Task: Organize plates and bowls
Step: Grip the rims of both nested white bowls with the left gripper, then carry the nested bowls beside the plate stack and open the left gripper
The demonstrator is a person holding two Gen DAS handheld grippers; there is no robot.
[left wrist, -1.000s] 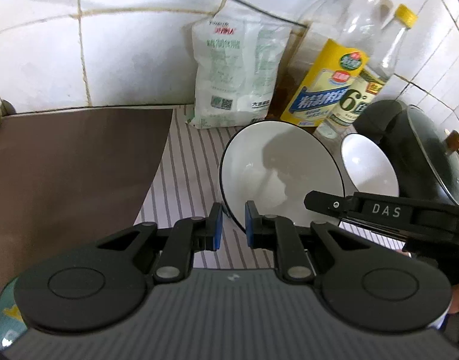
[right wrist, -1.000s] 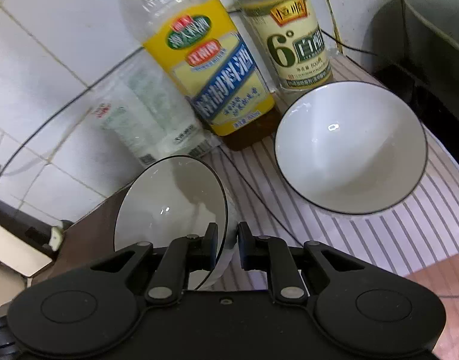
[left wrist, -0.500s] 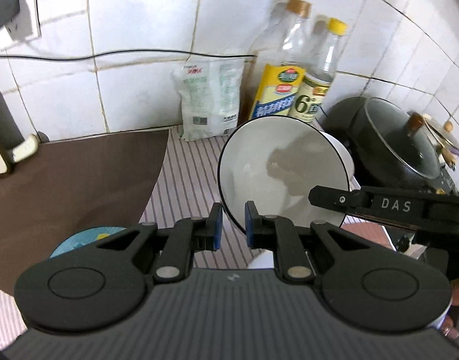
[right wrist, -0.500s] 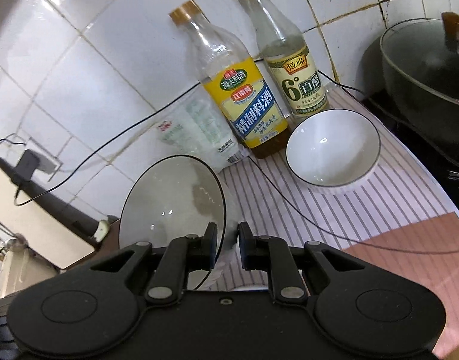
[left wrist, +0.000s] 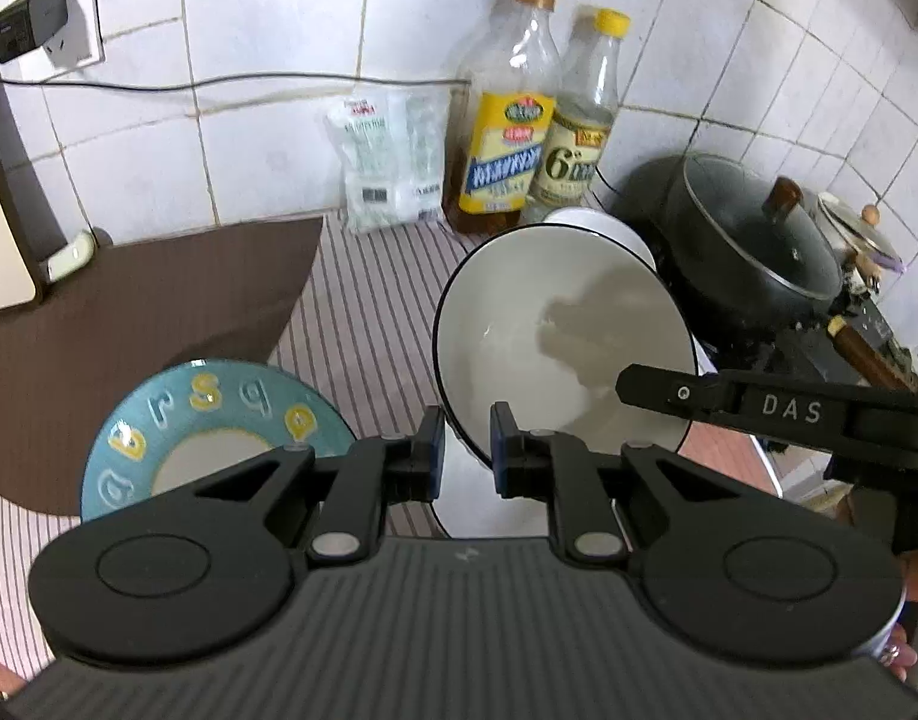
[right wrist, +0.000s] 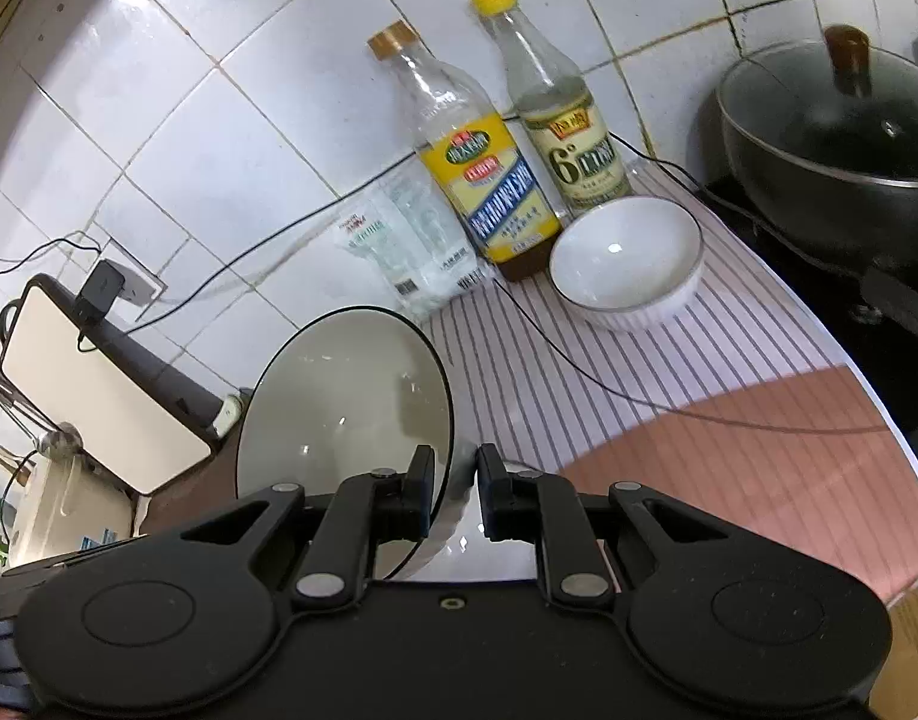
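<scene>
Both grippers hold one large white bowl with a dark rim [left wrist: 555, 336], lifted and tilted above the striped mat. My left gripper [left wrist: 465, 450] is shut on its near rim. My right gripper [right wrist: 453, 489] is shut on the opposite rim of the same bowl [right wrist: 345, 396]; its finger [left wrist: 669, 393] crosses the bowl in the left wrist view. A second white bowl [right wrist: 627, 258] sits on the mat by the bottles, partly hidden behind the held bowl in the left wrist view [left wrist: 585, 219]. A blue plate with letters [left wrist: 207, 420] lies on the counter at the left.
Two bottles [left wrist: 507, 120] and a plastic bag [left wrist: 393, 162] stand against the tiled wall. A black lidded pot [left wrist: 753, 240] is at the right on the stove. A thin cable [right wrist: 579, 360] crosses the striped mat. A white appliance [right wrist: 93, 384] is at the left.
Both grippers have lifted the large bowl up and back from the wall. The bottles and the second bowl look farther off, and the blue plate has come into view.
</scene>
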